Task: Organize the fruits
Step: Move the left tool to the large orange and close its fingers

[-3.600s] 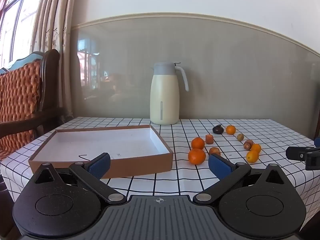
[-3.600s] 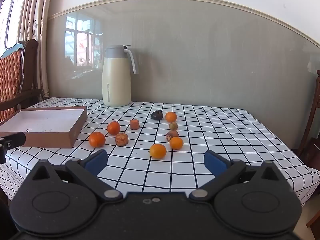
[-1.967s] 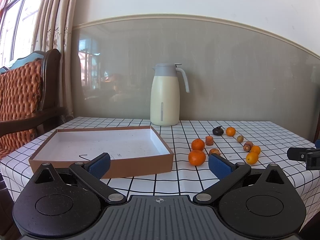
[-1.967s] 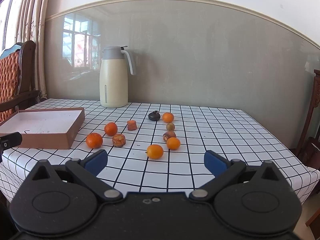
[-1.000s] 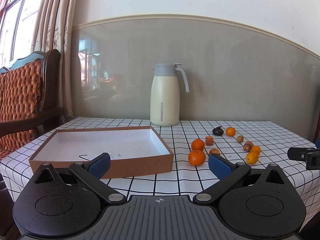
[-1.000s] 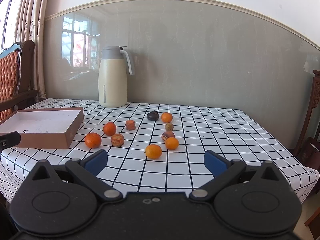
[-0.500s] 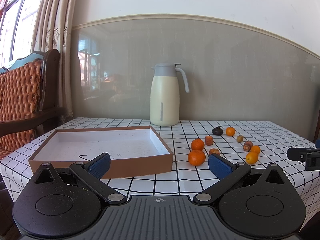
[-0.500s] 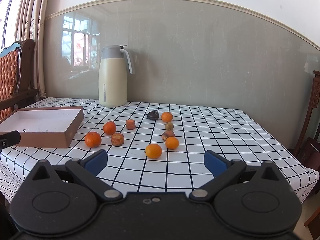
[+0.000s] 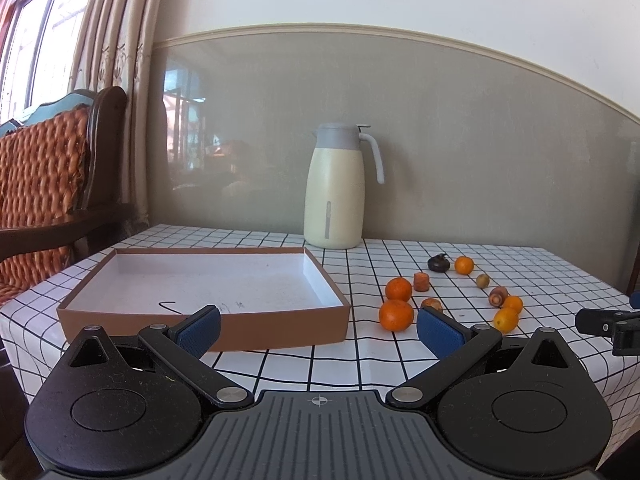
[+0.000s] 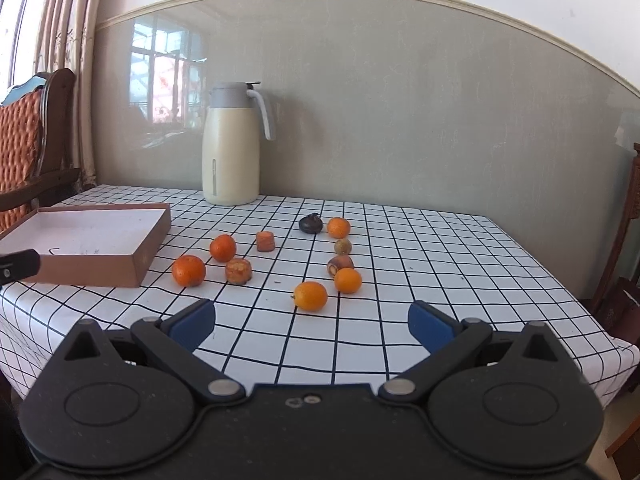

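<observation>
Several small fruits lie loose on the checked tablecloth: an orange [image 10: 189,270], another orange [image 10: 223,248], a yellow-orange fruit [image 10: 310,296], a dark round fruit [image 10: 311,223] and brown pieces such as one [image 10: 238,270]. A shallow brown cardboard box [image 9: 224,322] with a white bottom sits to their left and holds no fruit. My left gripper [image 9: 318,326] is open in front of the box's near wall. My right gripper [image 10: 311,326] is open near the table's front edge, short of the yellow-orange fruit. Nothing lies between either pair of fingers.
A cream thermos jug [image 9: 334,188] with a grey lid stands at the back by the wall. A wooden chair with an orange woven cushion [image 9: 40,184] stands left of the table. Another wooden chair [image 10: 624,264] is at the right edge.
The right gripper's view has drifted slightly; the fruits sit a little lower and further left than a few seconds ago. The left view is nearly unchanged. Both grippers stay open.
</observation>
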`<state>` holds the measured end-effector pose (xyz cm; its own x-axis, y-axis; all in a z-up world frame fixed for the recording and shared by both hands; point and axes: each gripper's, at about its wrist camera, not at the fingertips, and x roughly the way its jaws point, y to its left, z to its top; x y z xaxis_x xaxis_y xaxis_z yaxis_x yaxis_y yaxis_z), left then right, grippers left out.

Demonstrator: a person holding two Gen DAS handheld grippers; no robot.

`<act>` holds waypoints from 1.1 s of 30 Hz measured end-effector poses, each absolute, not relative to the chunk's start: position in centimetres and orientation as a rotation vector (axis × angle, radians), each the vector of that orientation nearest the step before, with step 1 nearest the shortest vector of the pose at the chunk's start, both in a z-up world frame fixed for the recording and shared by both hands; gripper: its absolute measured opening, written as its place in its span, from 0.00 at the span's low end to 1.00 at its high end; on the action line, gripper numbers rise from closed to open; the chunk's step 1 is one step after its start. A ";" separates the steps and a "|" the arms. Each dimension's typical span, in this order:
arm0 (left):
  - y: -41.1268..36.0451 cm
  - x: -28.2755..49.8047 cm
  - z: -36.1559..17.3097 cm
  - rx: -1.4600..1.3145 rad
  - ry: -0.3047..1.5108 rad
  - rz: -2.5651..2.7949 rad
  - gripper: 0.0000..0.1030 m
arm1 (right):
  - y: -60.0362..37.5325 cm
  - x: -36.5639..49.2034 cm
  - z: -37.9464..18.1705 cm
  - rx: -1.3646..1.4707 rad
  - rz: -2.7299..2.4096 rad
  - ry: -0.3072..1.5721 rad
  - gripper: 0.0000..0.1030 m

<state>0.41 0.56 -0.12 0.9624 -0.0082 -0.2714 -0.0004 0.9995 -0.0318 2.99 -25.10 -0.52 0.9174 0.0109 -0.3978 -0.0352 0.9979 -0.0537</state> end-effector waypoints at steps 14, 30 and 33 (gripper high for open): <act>-3.6 6.0 -1.5 0.024 0.272 -0.107 1.00 | -25.8 8.8 -2.3 -0.094 0.022 0.432 0.76; -7.9 13.3 -4.5 0.050 0.410 -0.155 0.79 | -26.2 13.8 -5.4 -0.110 0.084 0.527 0.60; -8.2 14.6 -5.0 0.041 0.439 -0.160 0.71 | -26.4 14.6 -5.6 -0.106 0.094 0.536 0.57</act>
